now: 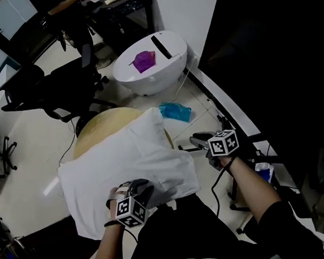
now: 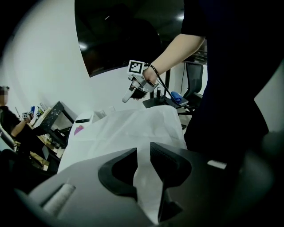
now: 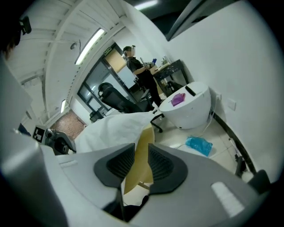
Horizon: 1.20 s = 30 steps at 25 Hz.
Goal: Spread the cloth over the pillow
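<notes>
A white cloth (image 1: 131, 162) lies draped over the pillow on a round yellowish table (image 1: 103, 122); the pillow shows only as a bulge under it. My left gripper (image 1: 141, 185) sits at the cloth's near edge. In the left gripper view a fold of the cloth (image 2: 133, 128) runs between the jaws, and the left gripper (image 2: 143, 153) is shut on it. My right gripper (image 1: 195, 143) hovers off the cloth's right side, apart from it. In the right gripper view the right gripper (image 3: 141, 150) is open, and only the table's edge (image 3: 144, 135) shows through the gap.
A white dome-shaped unit (image 1: 151, 63) with a purple item on top stands on the floor behind the table. A blue bag (image 1: 175, 111) lies beside it. A black office chair (image 1: 52, 84) is at the back left. A dark panel fills the right side. A person (image 3: 133, 60) stands far off.
</notes>
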Tool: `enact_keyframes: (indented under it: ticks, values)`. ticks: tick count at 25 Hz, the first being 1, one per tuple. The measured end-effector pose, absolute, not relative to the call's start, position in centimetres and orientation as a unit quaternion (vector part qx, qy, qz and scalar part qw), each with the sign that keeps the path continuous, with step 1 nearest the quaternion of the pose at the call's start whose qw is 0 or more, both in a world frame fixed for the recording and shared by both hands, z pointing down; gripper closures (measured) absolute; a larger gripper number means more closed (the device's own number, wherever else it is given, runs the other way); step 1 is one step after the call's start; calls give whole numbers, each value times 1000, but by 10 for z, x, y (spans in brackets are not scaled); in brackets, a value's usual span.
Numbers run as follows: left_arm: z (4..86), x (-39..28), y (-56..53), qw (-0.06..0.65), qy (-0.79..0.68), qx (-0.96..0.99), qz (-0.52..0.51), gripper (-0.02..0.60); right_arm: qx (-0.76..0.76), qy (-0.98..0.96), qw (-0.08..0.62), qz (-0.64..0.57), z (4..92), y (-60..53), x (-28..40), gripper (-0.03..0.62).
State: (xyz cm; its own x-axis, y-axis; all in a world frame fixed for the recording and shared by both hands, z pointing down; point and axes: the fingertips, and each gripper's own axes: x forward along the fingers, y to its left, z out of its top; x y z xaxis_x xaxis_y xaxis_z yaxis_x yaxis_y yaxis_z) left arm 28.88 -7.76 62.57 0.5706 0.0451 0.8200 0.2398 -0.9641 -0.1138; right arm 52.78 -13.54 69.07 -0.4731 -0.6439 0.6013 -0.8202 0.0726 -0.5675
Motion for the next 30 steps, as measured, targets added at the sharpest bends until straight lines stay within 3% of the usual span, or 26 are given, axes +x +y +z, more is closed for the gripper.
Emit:
enact_keyframes:
  ticks: [13,22,30]
  values:
    - [589,335,-136,147,-15,-897,-417,499,322,-756,125,556,727,-169,449,447]
    - [601,353,-147,110,-20,-897,-428,499,285,-748,107,590,741,-178,431,437]
    - [607,362,-149,110,-26,-893,-435,499,271,-767,118,570,731,-178,426,569]
